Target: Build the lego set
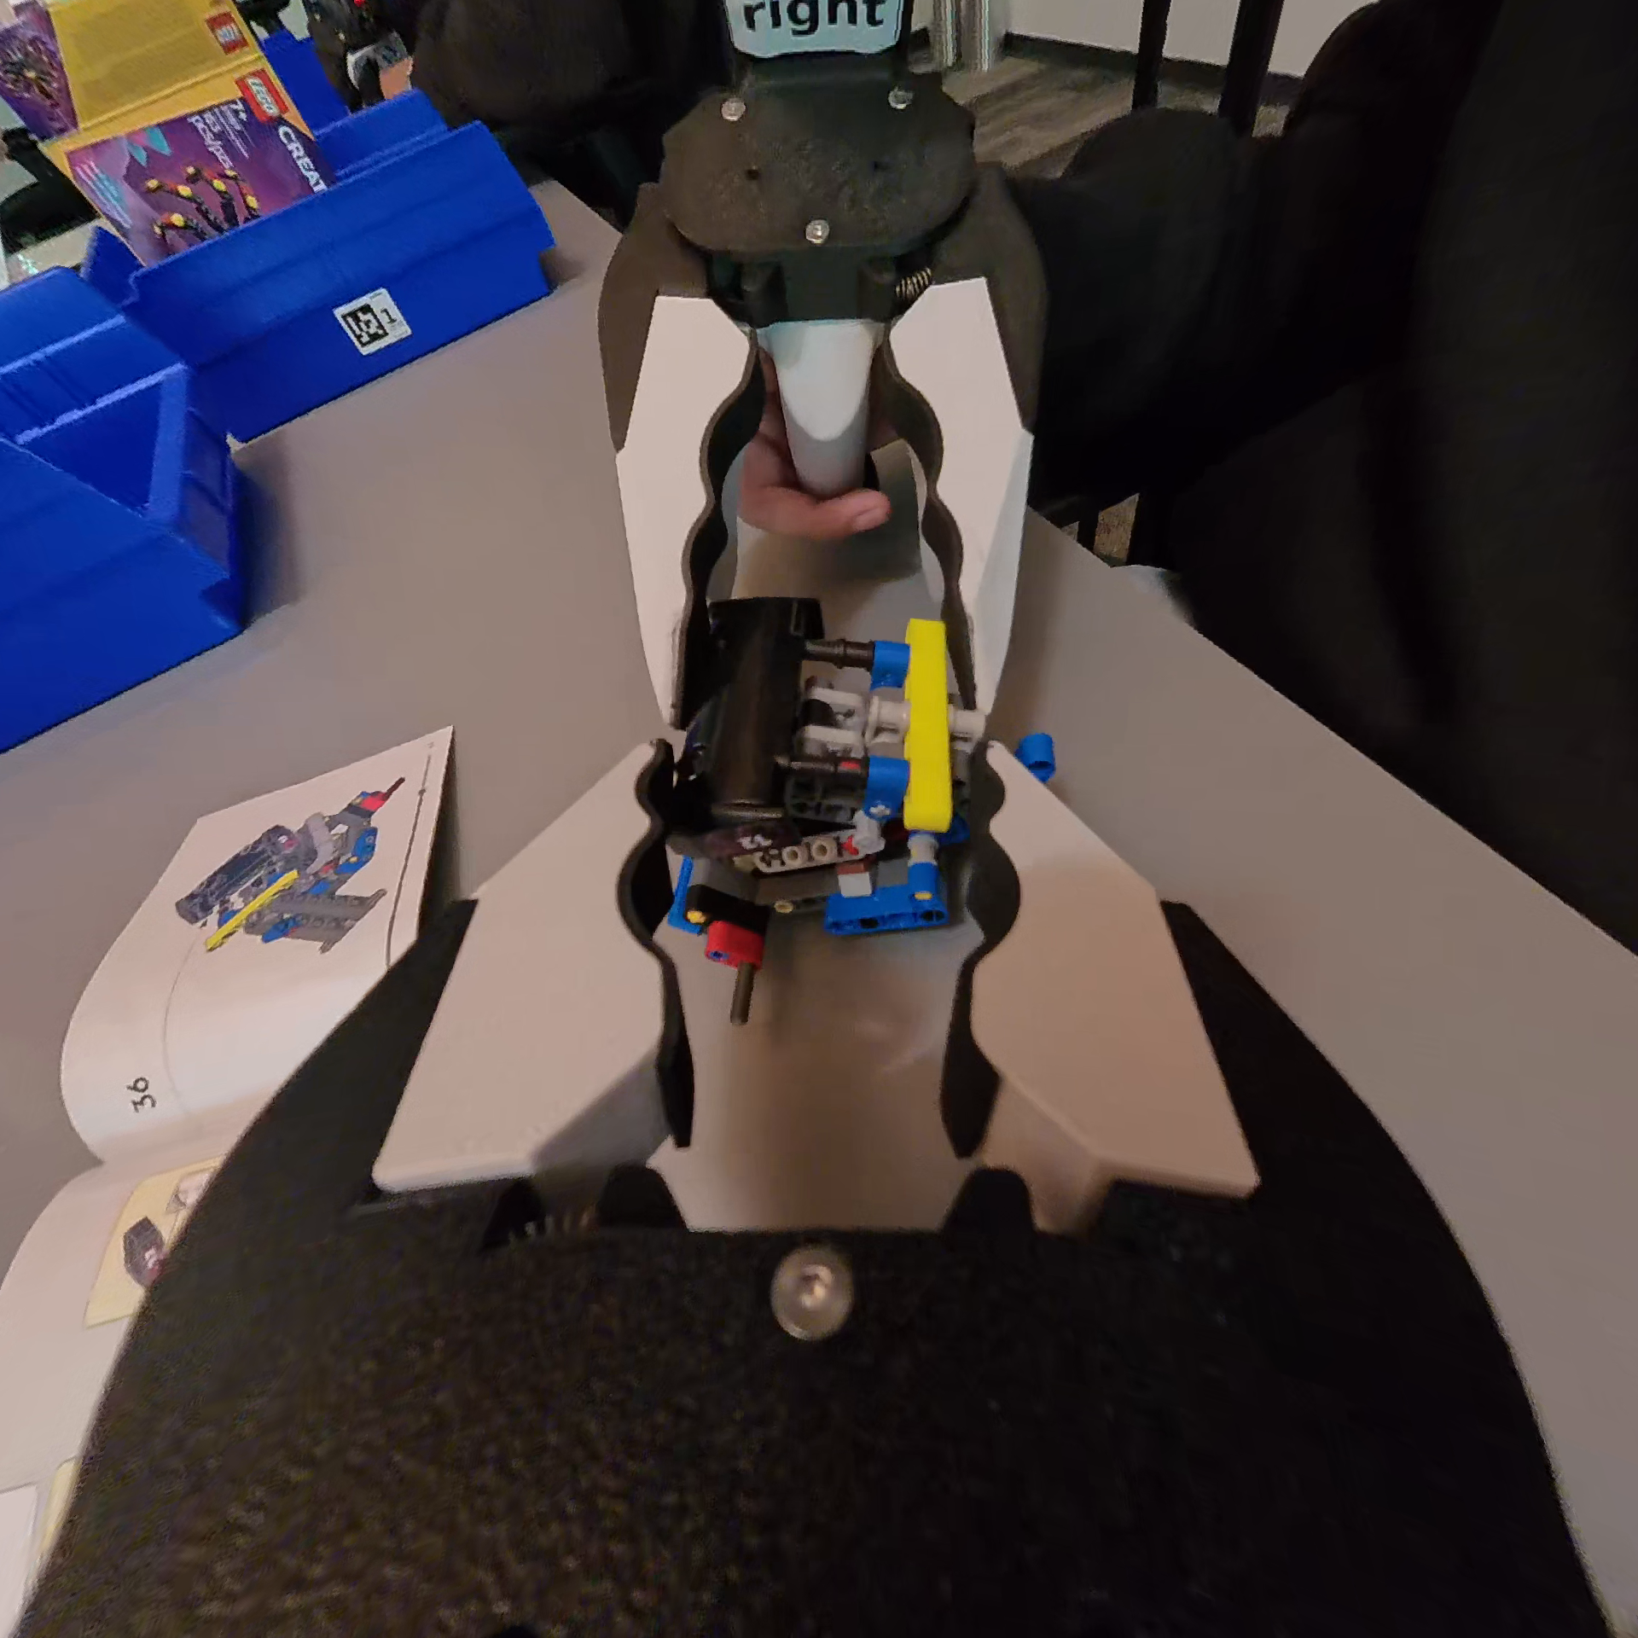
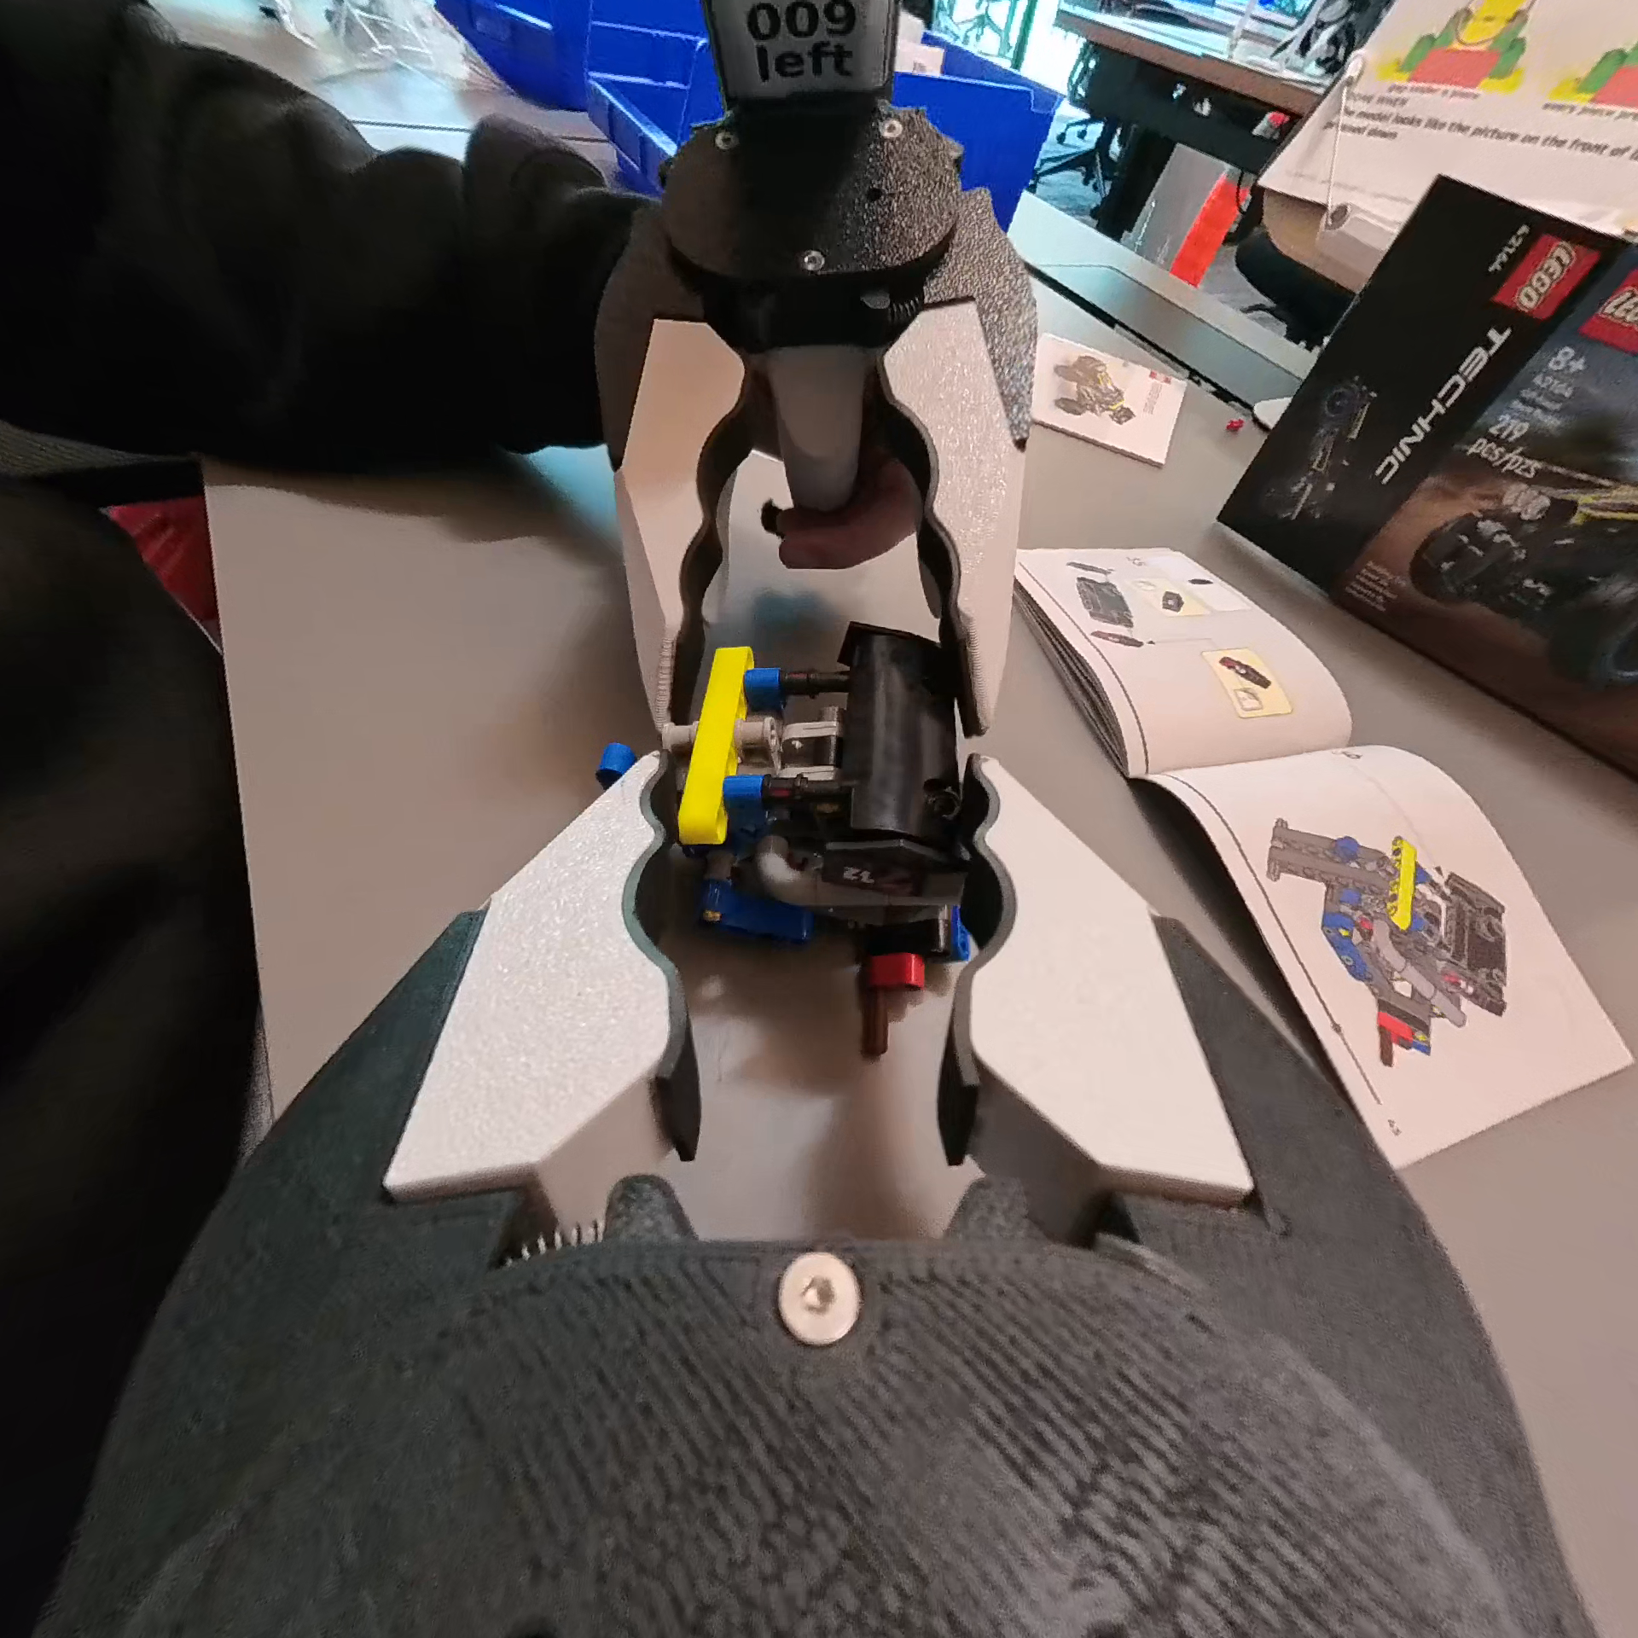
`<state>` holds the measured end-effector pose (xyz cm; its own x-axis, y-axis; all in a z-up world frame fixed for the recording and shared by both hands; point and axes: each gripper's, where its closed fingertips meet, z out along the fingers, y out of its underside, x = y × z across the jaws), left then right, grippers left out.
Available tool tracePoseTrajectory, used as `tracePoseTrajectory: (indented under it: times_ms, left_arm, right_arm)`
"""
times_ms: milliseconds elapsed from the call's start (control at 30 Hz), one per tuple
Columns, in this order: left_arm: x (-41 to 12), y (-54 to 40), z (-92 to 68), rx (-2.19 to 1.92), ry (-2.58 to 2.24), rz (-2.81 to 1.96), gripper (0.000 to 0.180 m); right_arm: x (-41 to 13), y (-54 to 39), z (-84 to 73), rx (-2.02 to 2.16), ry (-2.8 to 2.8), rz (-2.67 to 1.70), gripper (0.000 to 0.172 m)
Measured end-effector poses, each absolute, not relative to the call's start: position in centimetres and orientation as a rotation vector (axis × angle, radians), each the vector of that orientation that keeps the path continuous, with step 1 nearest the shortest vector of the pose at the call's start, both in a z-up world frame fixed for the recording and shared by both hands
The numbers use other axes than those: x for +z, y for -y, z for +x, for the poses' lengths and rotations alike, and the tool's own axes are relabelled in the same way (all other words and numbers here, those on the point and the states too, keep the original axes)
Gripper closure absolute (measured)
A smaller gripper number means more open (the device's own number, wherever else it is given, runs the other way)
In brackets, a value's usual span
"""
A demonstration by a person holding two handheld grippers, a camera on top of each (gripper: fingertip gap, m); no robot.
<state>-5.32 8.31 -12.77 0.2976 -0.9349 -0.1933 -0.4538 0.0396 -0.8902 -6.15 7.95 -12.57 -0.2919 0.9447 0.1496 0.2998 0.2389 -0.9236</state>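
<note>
A toy brick model (image 1: 753,709) with a black cylinder body, a yellow beam (image 1: 926,727), blue connectors and a red pin stands on the grey table (image 1: 443,549). My left gripper (image 1: 824,767) is closed on its near end; one pad is against the black part and the other is by the yellow beam. My right gripper (image 2: 815,776) faces it and grips the same model (image 2: 895,753) from the opposite end. Each gripper shows in the other's view: the right (image 1: 824,700) and the left (image 2: 820,709). A small loose blue piece (image 2: 614,762) lies beside the model.
An open instruction booklet (image 2: 1329,842) lies beside the model and also shows in the left wrist view (image 1: 266,931). Blue bins (image 1: 337,266) holding toy boxes stand behind. A black set box (image 2: 1462,461) stands at the right. A person's dark sleeve (image 2: 266,266) is at the left. Both grippers' tips are close together, under 4 cm apart.
</note>
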Motion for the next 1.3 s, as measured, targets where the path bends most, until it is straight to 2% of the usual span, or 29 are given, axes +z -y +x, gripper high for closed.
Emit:
tracePoseTrajectory:
  times_ms: [267, 933, 1133, 1300]
  left_arm:
    - [-12.5, -7.9, -6.4, -0.565, -1.331, -1.578, 0.124]
    - [-12.7, -7.5, -7.5, -0.593, -1.274, -1.577, 0.126]
    - [-12.4, -8.0, -7.2, -0.642, -1.195, -1.584, 0.118]
    - [-12.4, -8.9, -6.6, -0.679, -1.206, -1.568, 0.124]
  right_arm:
    - [-12.5, -7.7, -6.3, 1.071, 1.756, -1.106, 0.11]
    - [-12.6, -7.2, -7.6, 1.11, 1.792, -1.105, 0.111]
    - [-12.6, -8.0, -7.7, 1.1, 1.776, -1.12, 0.111]
    - [-12.7, -8.5, -7.2, 1.095, 1.776, -1.122, 0.111]
